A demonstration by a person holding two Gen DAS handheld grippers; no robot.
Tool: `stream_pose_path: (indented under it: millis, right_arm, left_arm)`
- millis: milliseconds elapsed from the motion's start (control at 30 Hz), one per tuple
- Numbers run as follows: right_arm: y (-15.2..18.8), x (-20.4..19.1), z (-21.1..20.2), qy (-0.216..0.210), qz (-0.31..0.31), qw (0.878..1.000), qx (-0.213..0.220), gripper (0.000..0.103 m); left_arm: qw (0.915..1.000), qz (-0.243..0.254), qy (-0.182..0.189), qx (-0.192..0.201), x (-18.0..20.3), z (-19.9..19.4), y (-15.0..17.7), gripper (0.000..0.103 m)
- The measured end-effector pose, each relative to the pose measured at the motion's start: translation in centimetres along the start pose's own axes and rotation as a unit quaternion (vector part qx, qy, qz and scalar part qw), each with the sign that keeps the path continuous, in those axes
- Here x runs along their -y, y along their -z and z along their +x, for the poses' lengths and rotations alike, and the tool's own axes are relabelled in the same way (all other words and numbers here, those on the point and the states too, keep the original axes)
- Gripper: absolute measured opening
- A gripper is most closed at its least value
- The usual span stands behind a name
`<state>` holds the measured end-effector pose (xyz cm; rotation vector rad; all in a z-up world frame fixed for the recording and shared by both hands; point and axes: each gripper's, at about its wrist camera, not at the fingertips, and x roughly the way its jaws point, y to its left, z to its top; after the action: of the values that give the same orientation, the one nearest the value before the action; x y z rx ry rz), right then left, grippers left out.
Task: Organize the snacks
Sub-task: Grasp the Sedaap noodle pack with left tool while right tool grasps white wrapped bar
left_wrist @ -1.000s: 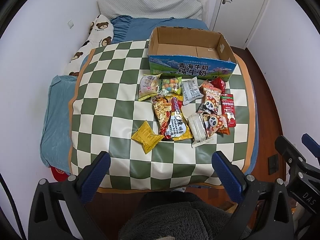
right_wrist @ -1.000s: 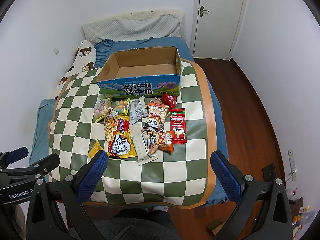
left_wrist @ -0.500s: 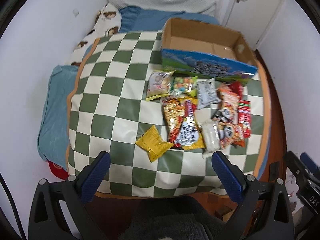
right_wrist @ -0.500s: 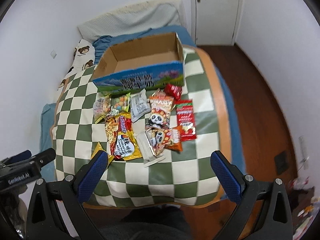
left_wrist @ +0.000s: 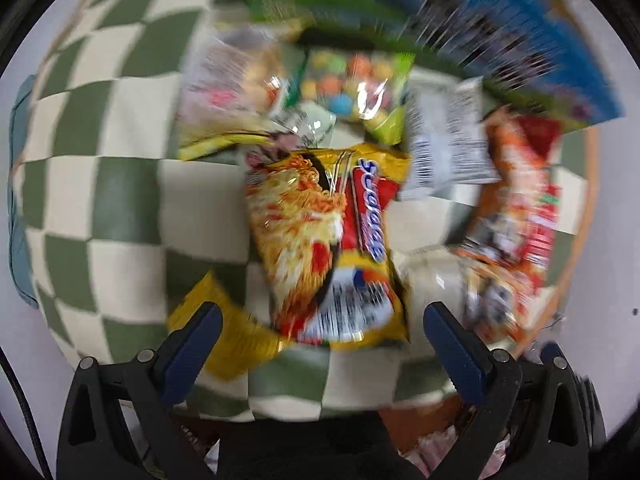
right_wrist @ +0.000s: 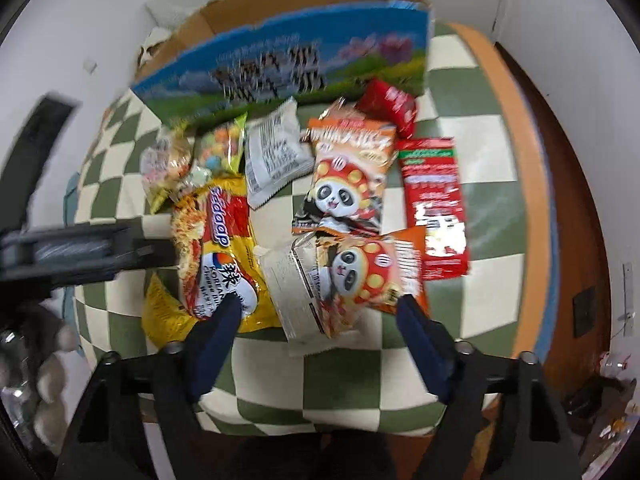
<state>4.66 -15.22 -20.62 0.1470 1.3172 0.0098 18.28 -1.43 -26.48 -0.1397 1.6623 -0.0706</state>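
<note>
Noodle packet [left_wrist: 326,248] lies at twelve o'clock from the wide, empty left claw [left_wrist: 322,326], long axis running away; right claw [right_wrist: 318,314], also wide, sits over the panda packet [right_wrist: 362,276]

Left wrist view heavily motion-blurred: box [left_wrist: 500,36] print unreadable, panda packets [left_wrist: 508,240] smeared. Small yellow packet [right_wrist: 164,312] mostly hidden under noodle bag [right_wrist: 220,240]. Box lettering blurred in right view too.

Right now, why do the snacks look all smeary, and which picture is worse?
Left wrist view: heavy motion blur streaks the box; the noodle packet is readable. Right wrist view: sharper, panda snack bag clear, glare on the red packet, edges bent by fisheye.
</note>
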Motion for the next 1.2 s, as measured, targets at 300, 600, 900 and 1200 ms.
stream_pose_path:
  millis: [300, 600, 900, 1200]
  right_arm:
    - [0.0, -2.4, 5.0, -0.003, -0.036, 0.999, -0.029, 0.069]
    - [0.1, -5.5, 10.6, 0.025, -0.081, 0.995, -0.049, 0.065]
    - [-0.6, -4.5, 14.8, -0.063, 0.061, 0.991, -0.104, 0.054]
    - [1.0, -6.9, 17.0, -0.042, 0.051, 0.991, -0.119, 0.067]
  left_arm:
    - [0.9982, 0.052, -0.029, 0.009, 0.3, 4.0, -0.5, 0.081]
    - [0.9936, 0.098, -0.056, 0.011, -2.7, 3.8, 0.4, 0.082]
    - [0.9953, 0.093, -0.028, 0.0, -4.2, 5.9, -1.0, 0.085]
    - [0.994, 0.105, -0.025, 0.013, -6.2, 6.5, -1.3, 0.084]
